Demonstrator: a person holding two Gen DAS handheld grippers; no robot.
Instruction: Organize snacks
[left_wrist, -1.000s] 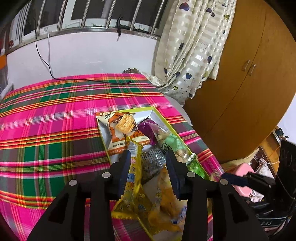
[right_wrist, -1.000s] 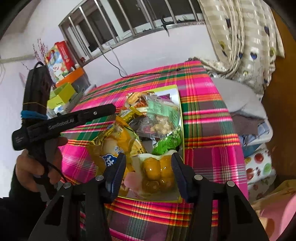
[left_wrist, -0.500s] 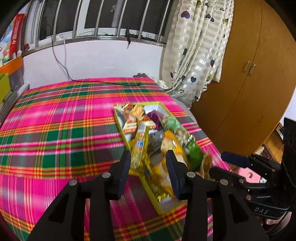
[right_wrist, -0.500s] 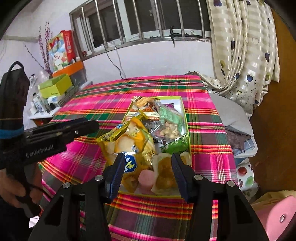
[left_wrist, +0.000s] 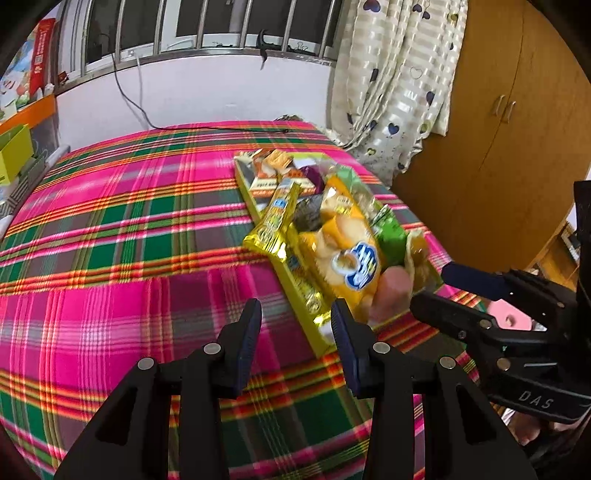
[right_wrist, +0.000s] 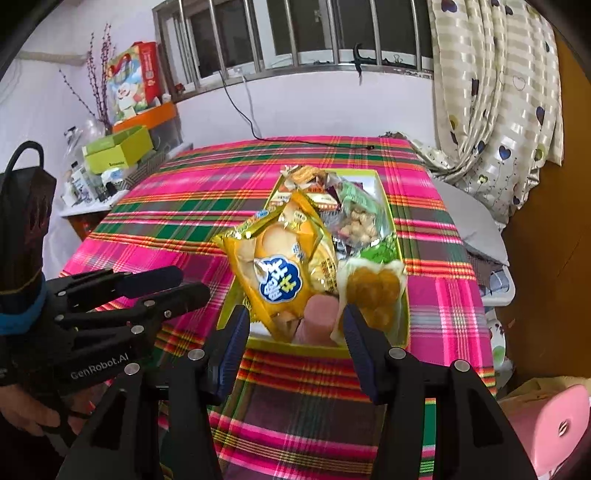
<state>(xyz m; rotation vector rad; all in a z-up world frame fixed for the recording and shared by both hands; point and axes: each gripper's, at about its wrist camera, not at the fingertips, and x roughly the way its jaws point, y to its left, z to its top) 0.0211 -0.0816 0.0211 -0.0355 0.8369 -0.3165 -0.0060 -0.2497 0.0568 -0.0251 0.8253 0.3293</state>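
Note:
A yellow-green tray (right_wrist: 404, 325) (left_wrist: 246, 188) lies on the plaid cloth, piled with snacks. On top is a yellow bag with a blue logo (right_wrist: 284, 266) (left_wrist: 347, 251), overhanging the tray's left rim. At the near end sit a pink roll (right_wrist: 319, 317) and a clear pack of yellow balls (right_wrist: 373, 291). A green packet (right_wrist: 380, 253) and an orange cracker pack (right_wrist: 303, 177) lie further back. My left gripper (left_wrist: 295, 310) (right_wrist: 177, 288) is open over bare cloth, left of the tray's near corner. My right gripper (right_wrist: 295, 317) (left_wrist: 432, 286) is open just short of the tray's near rim, holding nothing.
The plaid cloth (left_wrist: 129, 229) covers the whole table. A wooden wardrobe (left_wrist: 498, 147) and a curtain (right_wrist: 495, 103) stand to the right. A pink stool (right_wrist: 546, 417) is low at the right. Green boxes and bottles (right_wrist: 114, 151) crowd a shelf at the left. A black cable (right_wrist: 314, 142) trails over the far edge.
Both grippers have drawn back from the tray. The left fingers, which straddled the yellow bag, now stand over cloth; the right fingers have left the pack of yellow balls. The snacks stay in the tray.

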